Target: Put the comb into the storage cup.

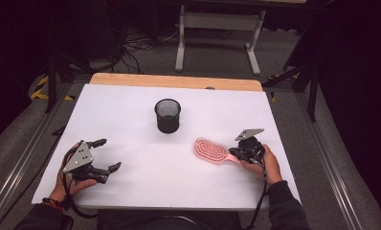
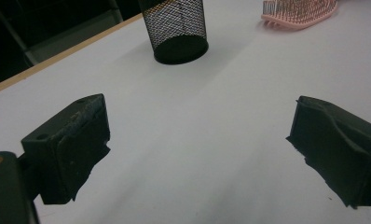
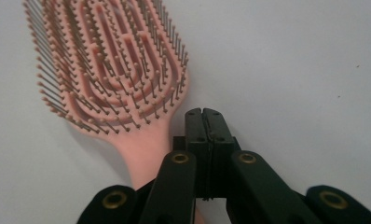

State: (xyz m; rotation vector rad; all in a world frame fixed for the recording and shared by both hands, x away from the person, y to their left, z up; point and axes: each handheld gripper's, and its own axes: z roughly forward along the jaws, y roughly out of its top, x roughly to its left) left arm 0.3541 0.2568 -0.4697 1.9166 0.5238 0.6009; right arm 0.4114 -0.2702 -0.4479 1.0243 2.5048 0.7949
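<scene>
Right gripper (image 3: 203, 113), jaws clenched empty at the pink plastic bristled hairbrush's (image 1: 211, 150) four-o'clock handle, must open to grasp; left gripper (image 1: 102, 154) rests released.

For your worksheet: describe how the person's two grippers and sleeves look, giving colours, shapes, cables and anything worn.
Both tools are black. The left gripper and the right gripper each carry a grey three-cornered plate on top. The jaw pads look rough and worn at the edges, and brass-coloured rivets mark the linkages. A dark cable trails from each. The sleeves are dark, and a beaded bracelet circles the left wrist.
</scene>
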